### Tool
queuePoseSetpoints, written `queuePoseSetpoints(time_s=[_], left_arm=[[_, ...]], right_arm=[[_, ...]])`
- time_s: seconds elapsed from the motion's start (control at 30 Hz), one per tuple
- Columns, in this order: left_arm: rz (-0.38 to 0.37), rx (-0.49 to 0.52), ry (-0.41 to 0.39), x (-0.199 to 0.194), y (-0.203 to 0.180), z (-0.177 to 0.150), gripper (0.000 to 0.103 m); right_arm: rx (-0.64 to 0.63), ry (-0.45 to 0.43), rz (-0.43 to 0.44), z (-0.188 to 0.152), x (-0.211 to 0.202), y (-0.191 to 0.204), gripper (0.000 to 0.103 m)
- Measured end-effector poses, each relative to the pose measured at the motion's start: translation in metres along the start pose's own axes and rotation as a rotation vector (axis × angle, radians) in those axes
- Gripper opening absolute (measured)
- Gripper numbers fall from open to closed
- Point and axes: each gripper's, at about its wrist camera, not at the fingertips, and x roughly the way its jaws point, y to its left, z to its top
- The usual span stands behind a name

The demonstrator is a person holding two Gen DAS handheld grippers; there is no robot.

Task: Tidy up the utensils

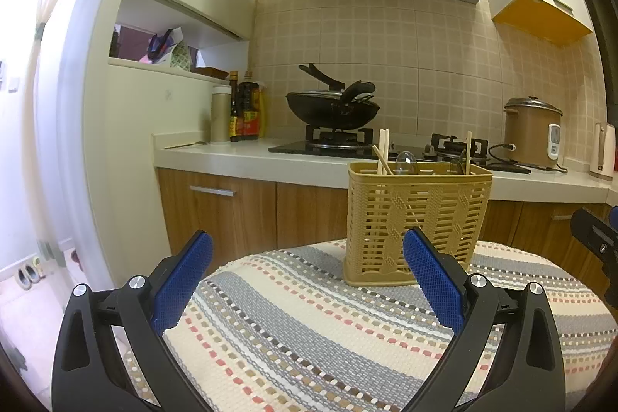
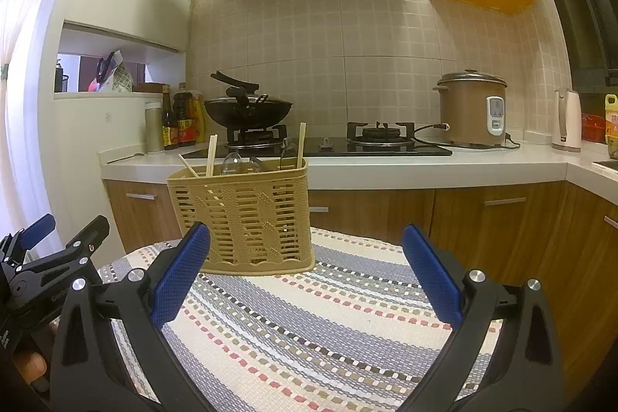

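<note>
A tan plastic utensil basket (image 1: 419, 222) stands upright at the far edge of the striped woven mat (image 1: 309, 334); it also shows in the right wrist view (image 2: 241, 215). Wooden chopsticks (image 1: 383, 151) and clear spoons (image 1: 405, 163) stick out of its top, as the right wrist view shows for the chopsticks (image 2: 211, 155). My left gripper (image 1: 307, 242) is open and empty, hovering over the mat just short of the basket. My right gripper (image 2: 306, 238) is open and empty, to the right of the basket. The left gripper's body (image 2: 46, 257) shows at the right view's left edge.
Behind the mat runs a kitchen counter (image 2: 386, 165) with a gas stove (image 2: 347, 143), a black wok (image 2: 247, 111), sauce bottles (image 2: 181, 120), a rice cooker (image 2: 473, 109) and a white kettle (image 2: 567, 120). Wooden cabinets (image 2: 483, 219) stand below it.
</note>
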Motion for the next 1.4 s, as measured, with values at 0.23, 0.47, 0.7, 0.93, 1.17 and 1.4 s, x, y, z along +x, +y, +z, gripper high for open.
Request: queuePoseSetpoints(time_s=[0.23, 0.47, 0.7, 0.93, 1.17, 1.4], left_arm=[[0.0, 0.001, 0.001, 0.0002, -0.0001, 0.0004, 0.095], [-0.004, 0.006, 0.001, -0.0004, -0.0003, 0.0, 0.095], [-0.005, 0.007, 0.003, 0.0009, -0.0007, -0.0002, 0.095], [-0.006, 0.009, 0.004, 0.0007, -0.001, -0.0001, 0.095], [-0.006, 0.013, 0.004, 0.0007, -0.0017, -0.001, 0.095], [0.006, 0.022, 0.005, 0.0014, -0.0028, -0.0017, 0.095]], right_arm=[[0.0, 0.004, 0.001, 0.0, 0.0006, 0.0005, 0.095], [0.001, 0.006, 0.0, -0.0003, 0.0016, 0.0009, 0.095], [0.001, 0.01, 0.0, -0.0005, 0.0026, 0.0001, 0.095], [0.006, 0.012, -0.002, -0.001, 0.0041, -0.001, 0.095], [0.016, 0.017, -0.004, -0.0019, 0.0039, -0.0029, 0.095], [0.014, 0.019, -0.005, -0.0012, 0.0043, -0.0029, 0.095]])
